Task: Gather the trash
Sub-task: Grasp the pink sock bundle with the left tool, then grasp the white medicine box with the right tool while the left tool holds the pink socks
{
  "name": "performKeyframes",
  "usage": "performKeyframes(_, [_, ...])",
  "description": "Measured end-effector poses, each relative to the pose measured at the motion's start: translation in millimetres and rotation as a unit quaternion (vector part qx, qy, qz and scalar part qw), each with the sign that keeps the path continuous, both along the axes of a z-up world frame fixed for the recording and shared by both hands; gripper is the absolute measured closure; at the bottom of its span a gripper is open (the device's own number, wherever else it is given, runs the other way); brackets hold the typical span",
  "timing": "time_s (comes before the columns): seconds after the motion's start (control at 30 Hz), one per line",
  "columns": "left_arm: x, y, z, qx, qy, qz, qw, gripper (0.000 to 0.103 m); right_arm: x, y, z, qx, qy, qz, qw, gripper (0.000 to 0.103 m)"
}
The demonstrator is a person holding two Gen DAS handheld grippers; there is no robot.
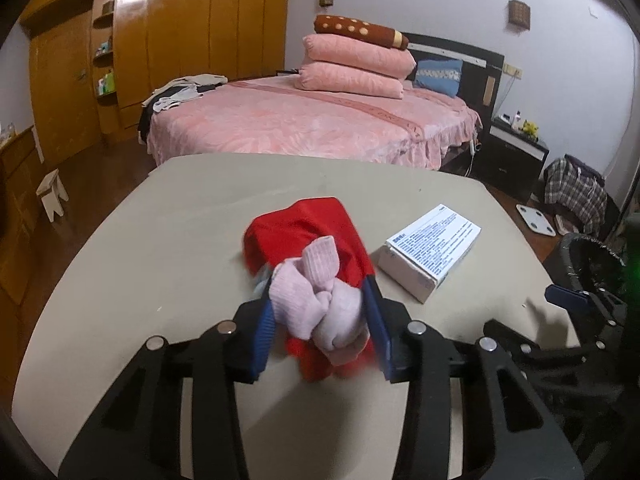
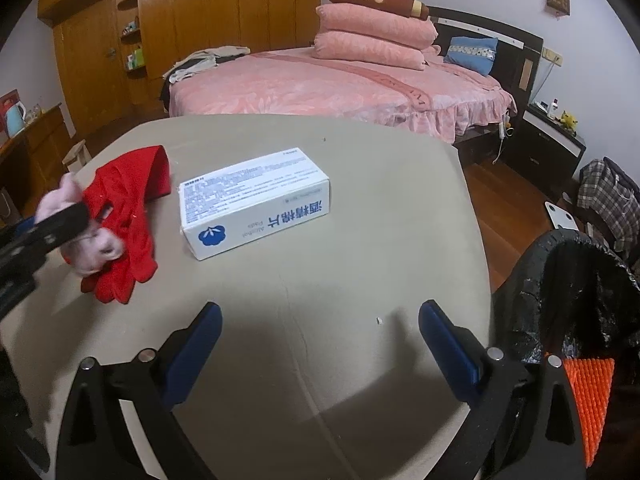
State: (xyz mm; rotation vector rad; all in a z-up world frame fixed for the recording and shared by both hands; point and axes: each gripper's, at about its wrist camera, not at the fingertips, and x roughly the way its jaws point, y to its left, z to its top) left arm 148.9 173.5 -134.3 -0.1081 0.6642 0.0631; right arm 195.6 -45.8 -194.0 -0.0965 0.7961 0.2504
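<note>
Now my left gripper (image 1: 318,312) is clamped on the pink sock (image 1: 316,304), a knotted bundle squeezed between its blue pads (image 1: 264,328) at the centre of the left wrist view. Under and behind the sock lies a red cloth (image 1: 308,232), partly caught up with it; whether the pads pinch the cloth too I cannot tell. In the right wrist view the same bundle sits at the left edge of the frame, the sock blurred above the cloth, whose lower end rests on the table (image 2: 320,280).

My right gripper (image 2: 320,344) hangs with its jaws wide apart at the bottom of its own frame, nothing between them but bare tabletop. A white box (image 2: 256,208) with blue print lies flat near the frame's middle, just right of the cloth and apart from it. A tiny white scrap (image 2: 378,321) sits on the table near my right finger.

At the lower right of the right view, a bin (image 2: 568,288) lined with a black bag stands beside the table's edge. A bed (image 2: 328,88) with pink covers fills the upper middle.
</note>
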Motion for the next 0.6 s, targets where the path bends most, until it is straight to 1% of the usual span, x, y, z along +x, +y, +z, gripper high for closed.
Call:
performKeyframes(0.17, [-11,13,-4,-0.007,0.008,0.013,0.9999,0.062,3,3,3,0.007,-0.003,0.002,1.000,0.006])
performKeyframes(0.23, [-13,19,-7,0.001,0.011,0.019,0.9998,0.063,5,7,6,0.010,-0.011,0.003,1.000,0.006])
performKeyframes(0.3, [-12,24,-9,0.006,0.013,0.022,0.9996,0.067,11,11,9,0.015,-0.014,0.004,1.000,0.006])
performKeyframes(0.43, [-5,33,-10,0.005,0.015,0.029,0.9995,0.072,23,24,13,0.026,-0.011,0.007,1.000,0.006])
performKeyframes(0.53, [-1,36,-12,-0.005,0.021,0.024,0.9995,0.071,30,36,15,0.030,-0.013,0.014,0.999,0.006])
performKeyframes(0.57, [-2,36,-12,-0.008,0.021,0.023,0.9995,0.070,33,41,16,0.029,-0.013,0.018,0.999,0.006])
performKeyframes(0.6, [-3,37,-11,-0.010,0.020,0.025,0.9994,0.067,34,43,16,0.028,-0.013,0.019,0.999,0.006])
